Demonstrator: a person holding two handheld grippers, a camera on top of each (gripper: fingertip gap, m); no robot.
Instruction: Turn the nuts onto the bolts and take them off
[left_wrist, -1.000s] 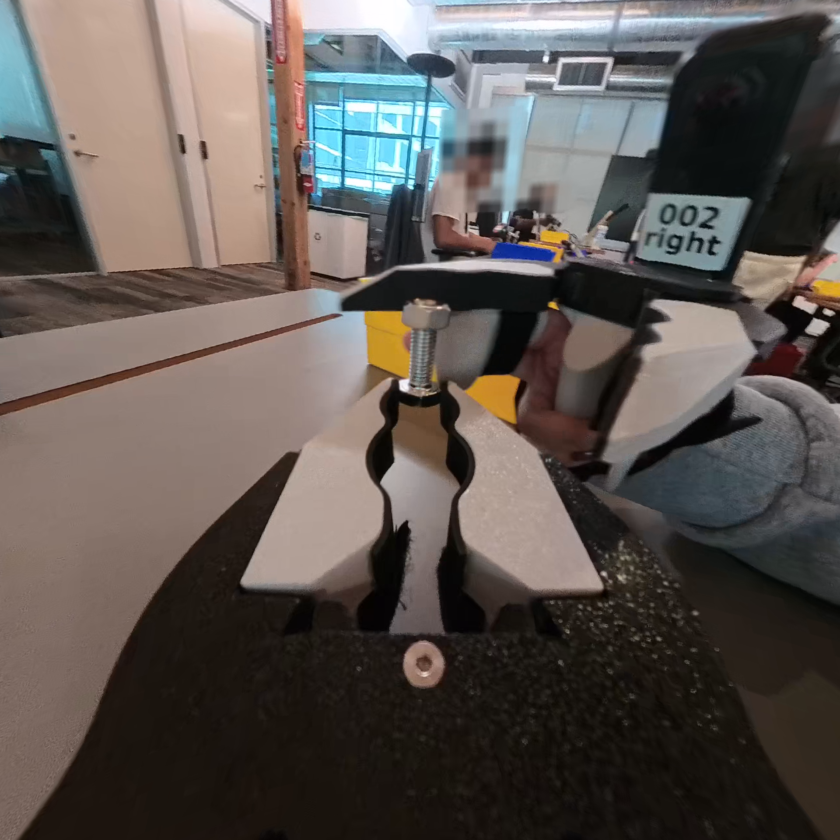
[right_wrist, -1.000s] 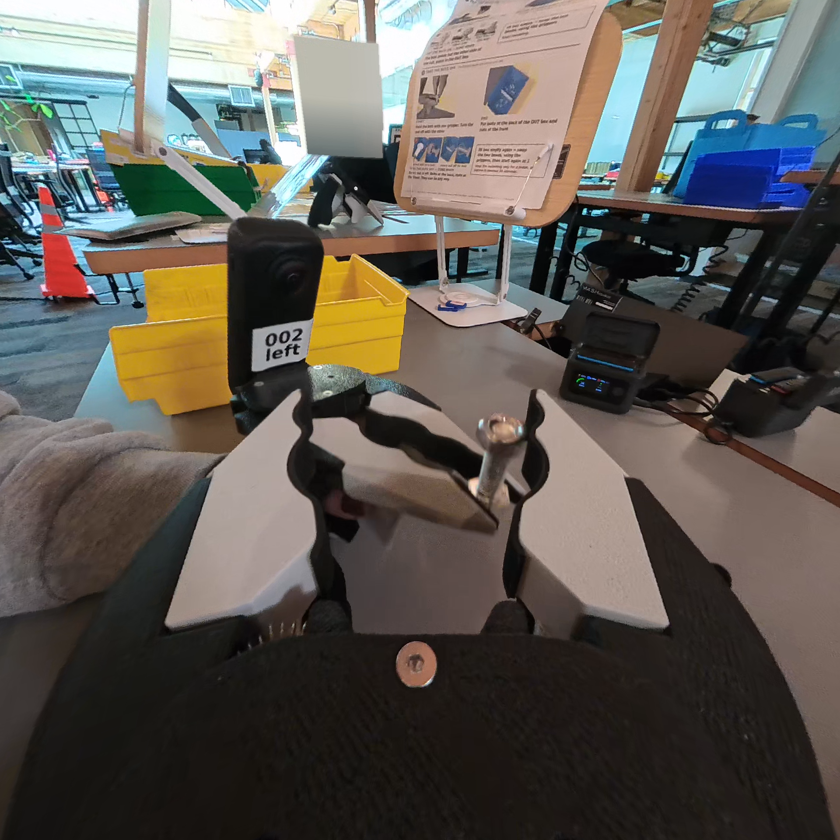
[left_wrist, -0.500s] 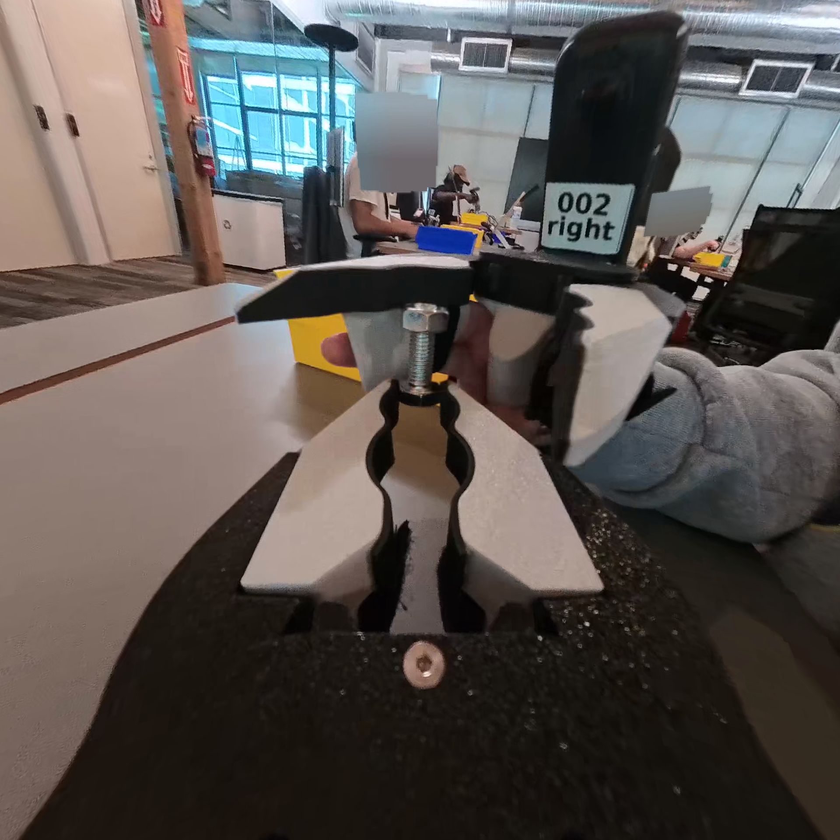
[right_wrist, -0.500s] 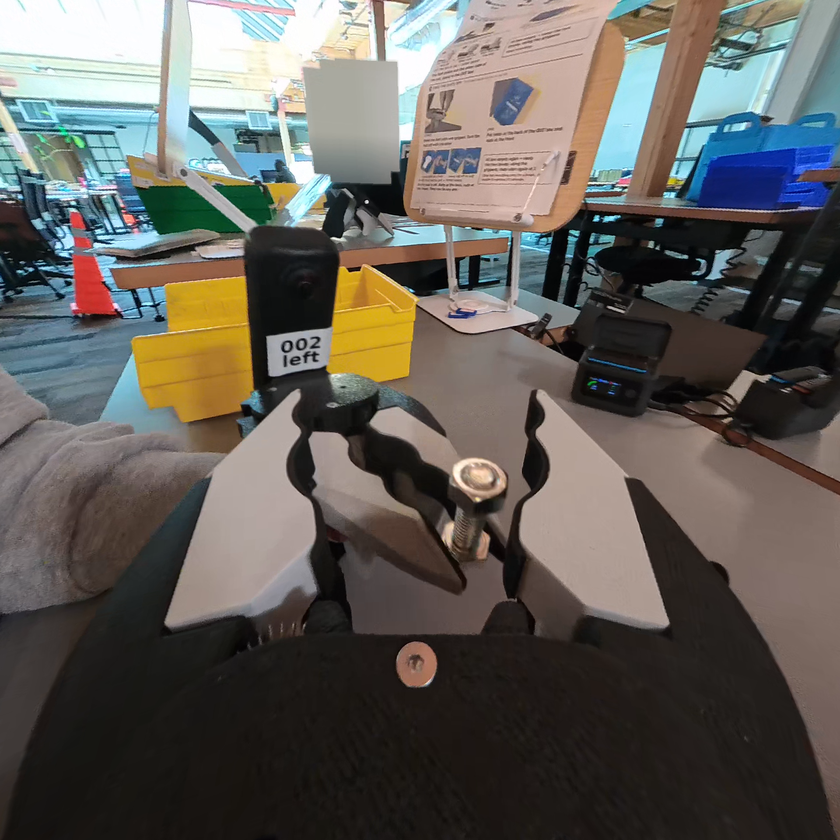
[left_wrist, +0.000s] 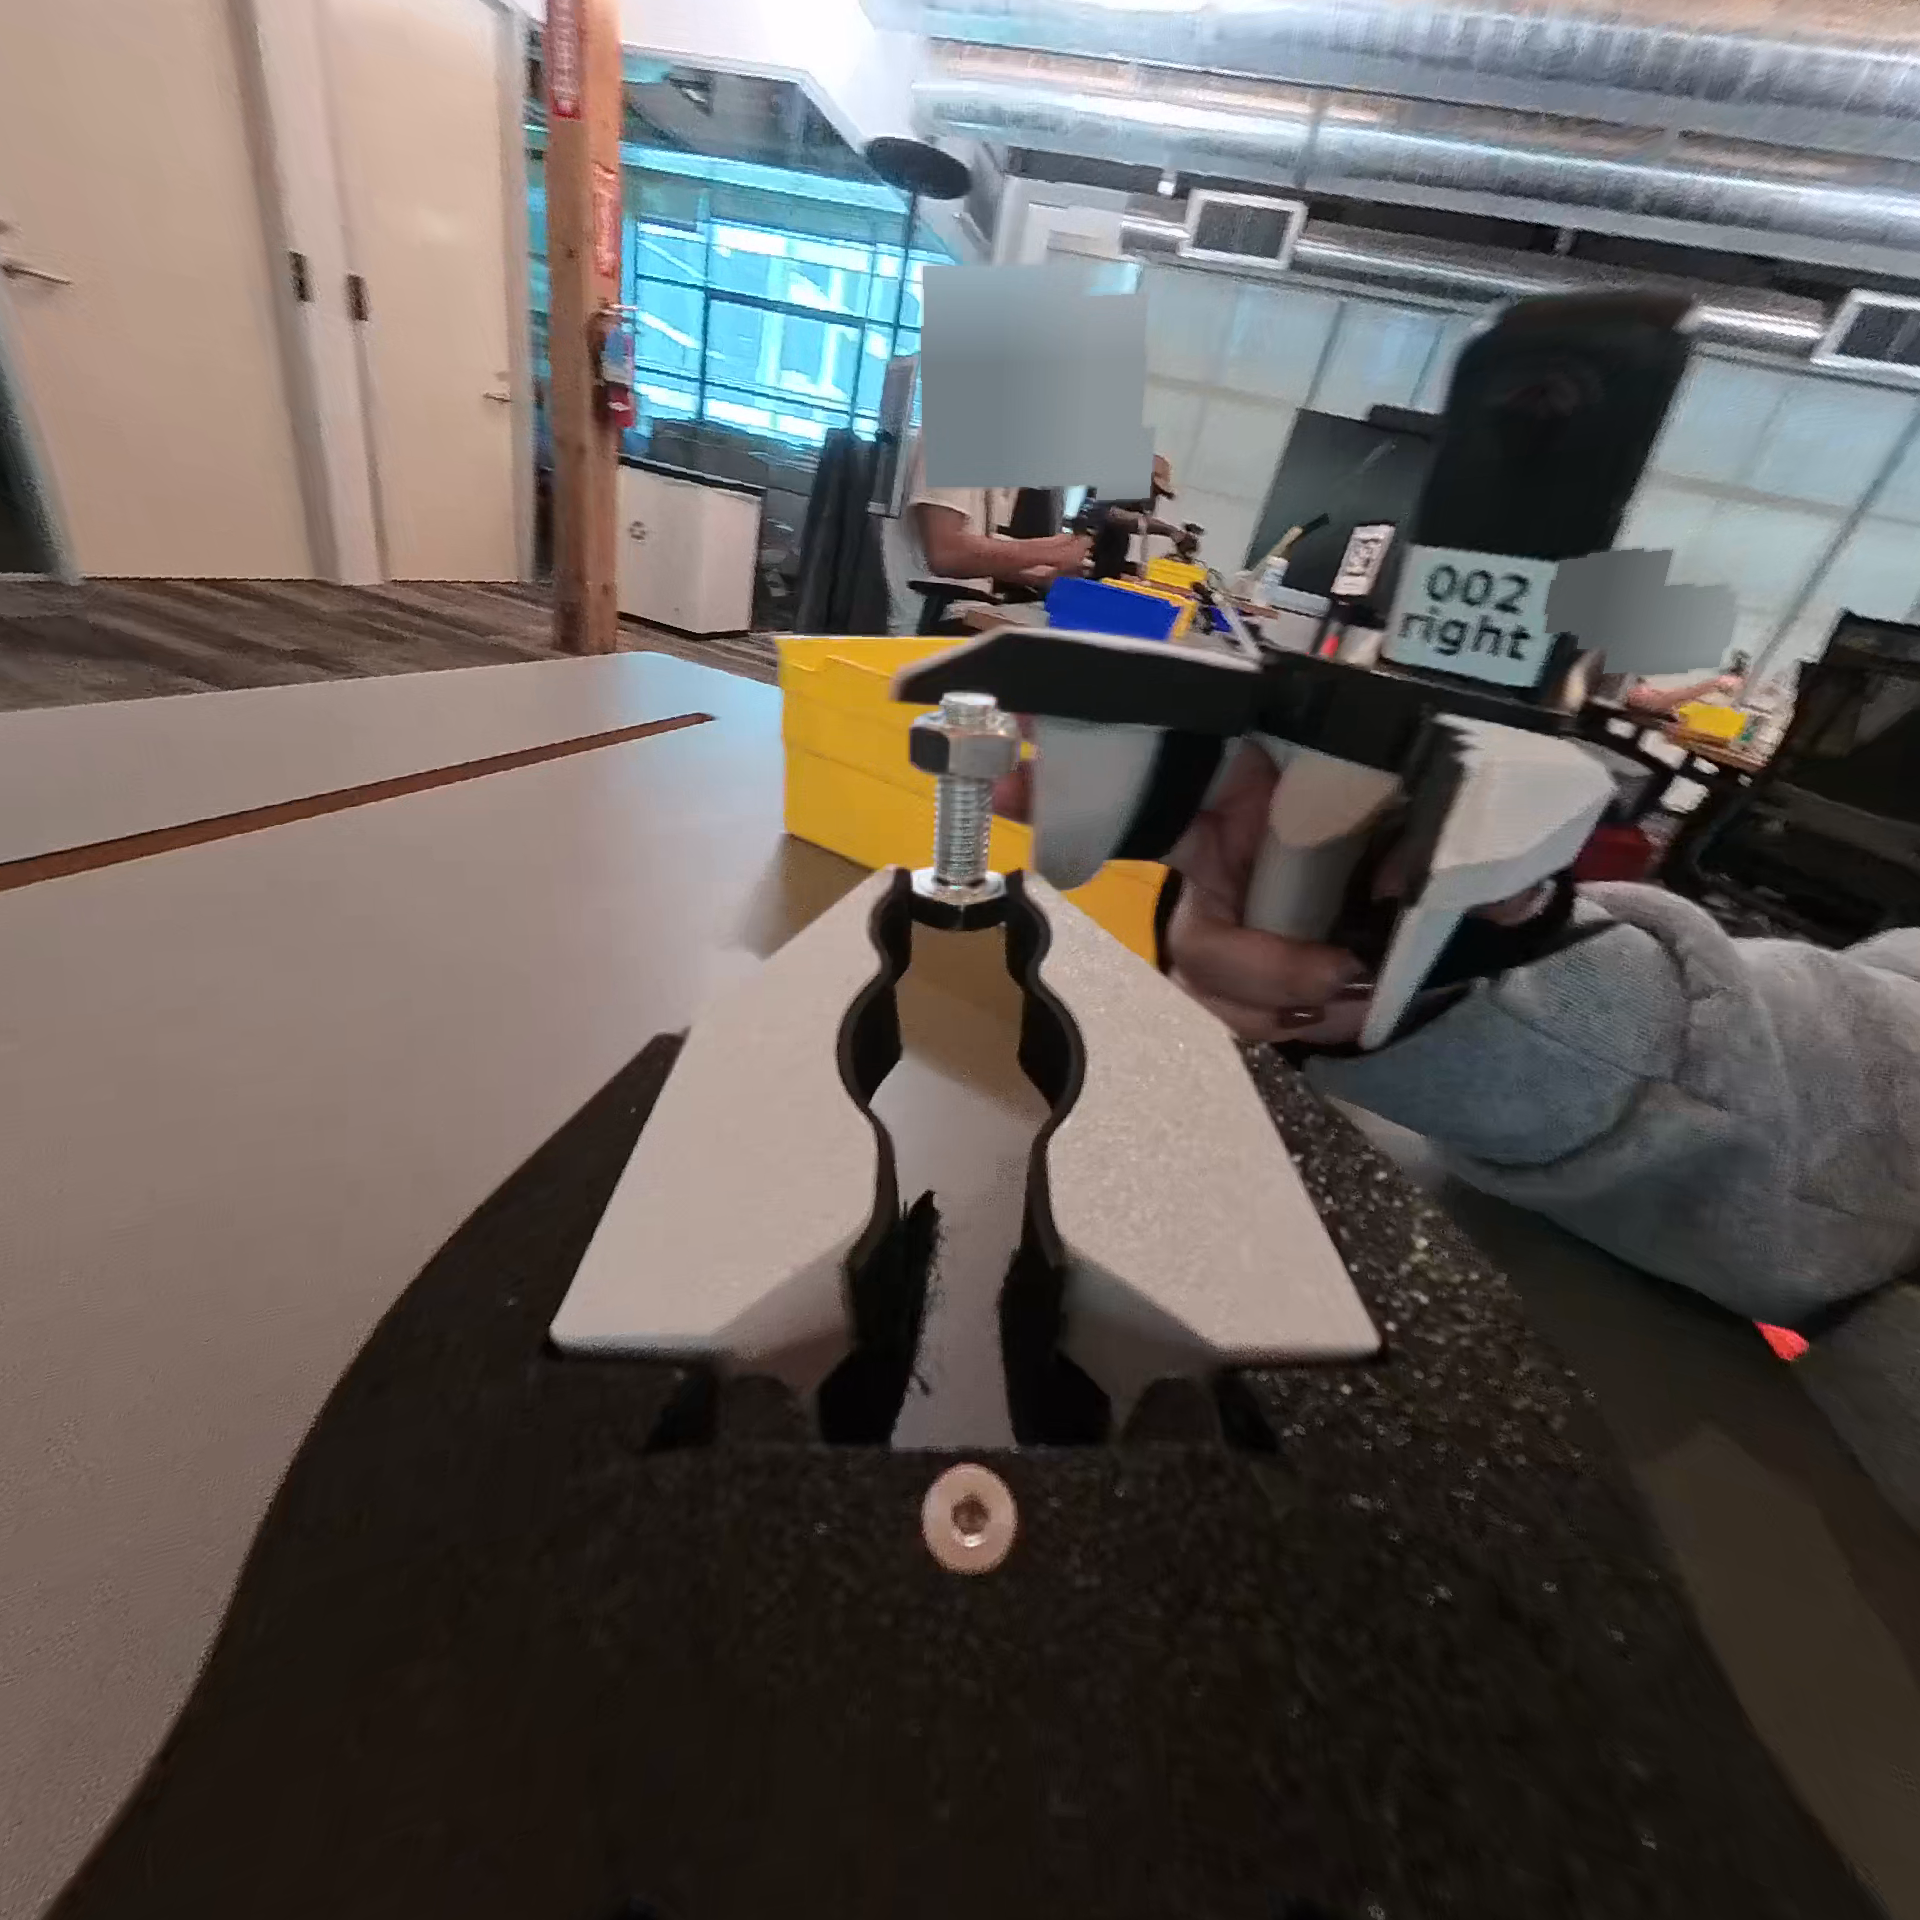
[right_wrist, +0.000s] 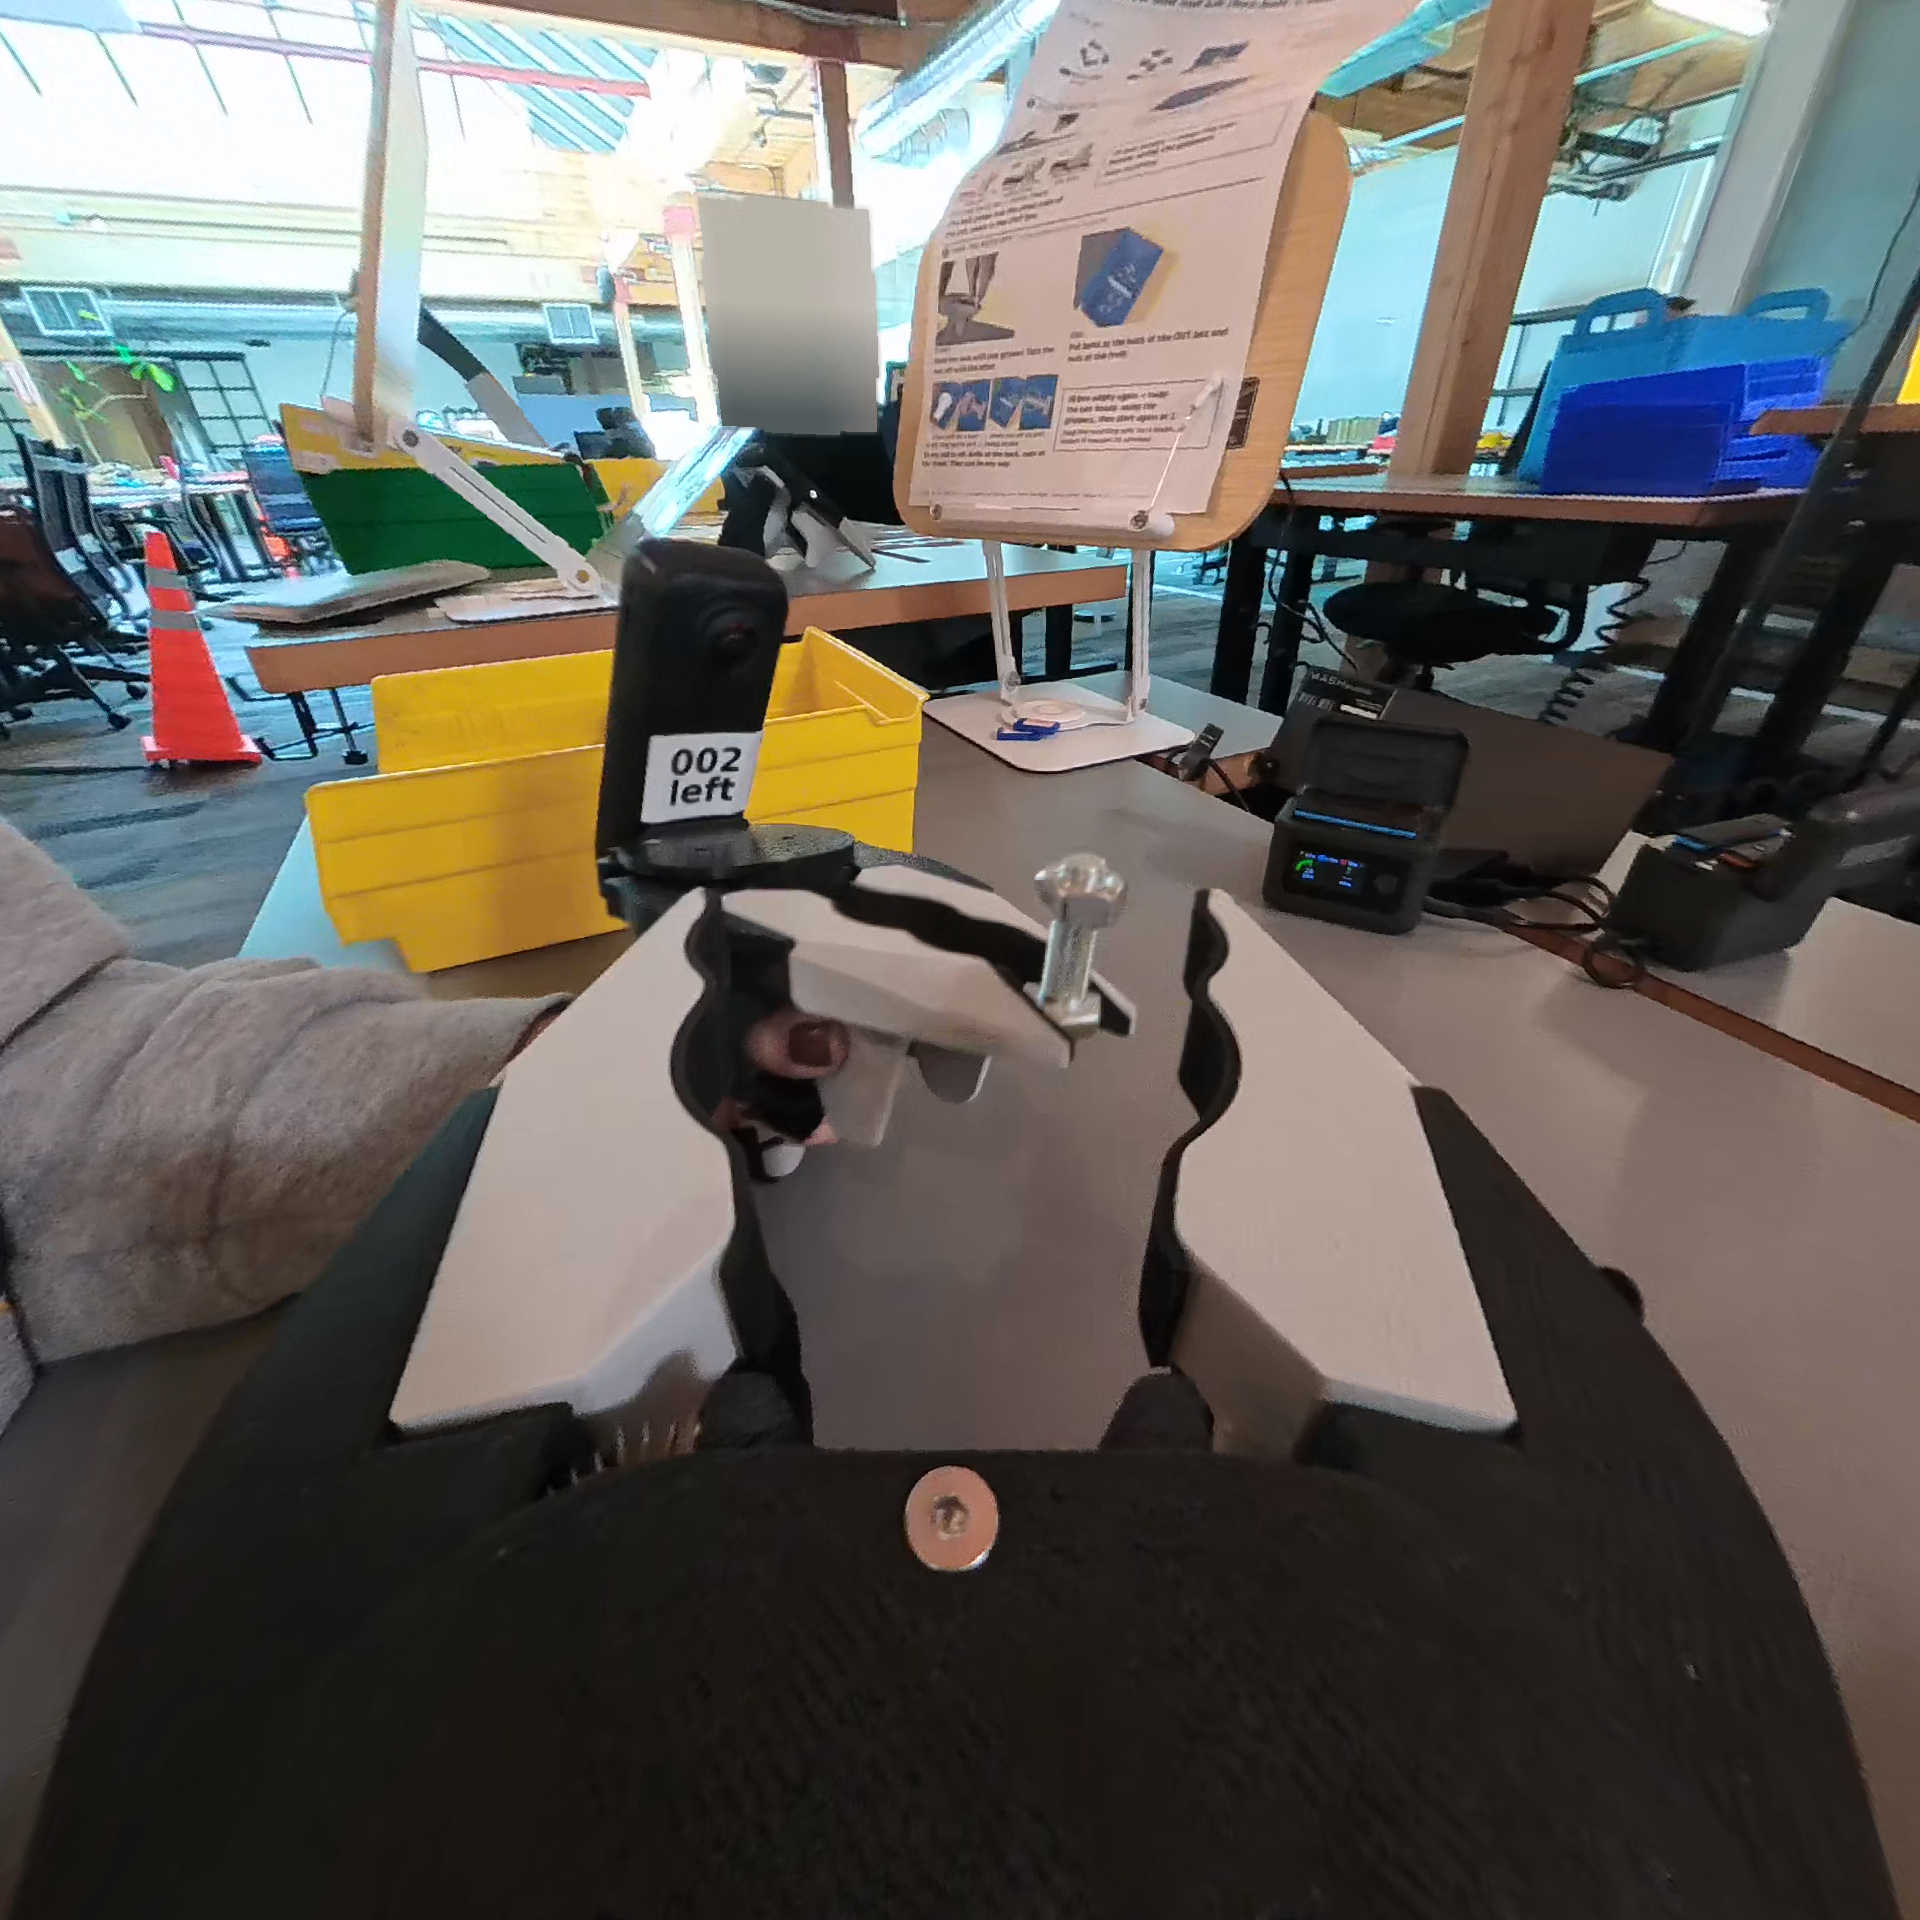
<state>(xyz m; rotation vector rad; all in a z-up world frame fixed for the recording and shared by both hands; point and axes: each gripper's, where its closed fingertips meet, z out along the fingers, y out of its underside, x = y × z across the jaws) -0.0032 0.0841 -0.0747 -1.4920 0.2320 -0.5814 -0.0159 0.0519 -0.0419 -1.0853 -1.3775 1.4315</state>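
My left gripper (left_wrist: 956, 906) is shut on the head of a silver bolt (left_wrist: 958, 831) and holds it upright above the grey table (left_wrist: 312, 1039). A hex nut (left_wrist: 962, 744) sits near the top of the thread, with the bolt's end showing just above it. My right gripper (right_wrist: 956, 914) is open. In the right wrist view the bolt (right_wrist: 1070, 951) and nut (right_wrist: 1081, 889) stand between its fingertips, nearer the right finger, and touch neither. In the left wrist view the right gripper (left_wrist: 1049, 748) is just right of the nut.
Stacked yellow bins (right_wrist: 488, 831) stand on the table behind the grippers. A paper stand (right_wrist: 1112, 312) and black devices (right_wrist: 1361, 831) with cables are at the far right. A person's grey sleeve (left_wrist: 1662, 1060) lies on the right.
My right gripper, open throughout, swung around the nut and has drawn back to the right of it. The bolt's end now shows above the nut. My left gripper kept its hold.
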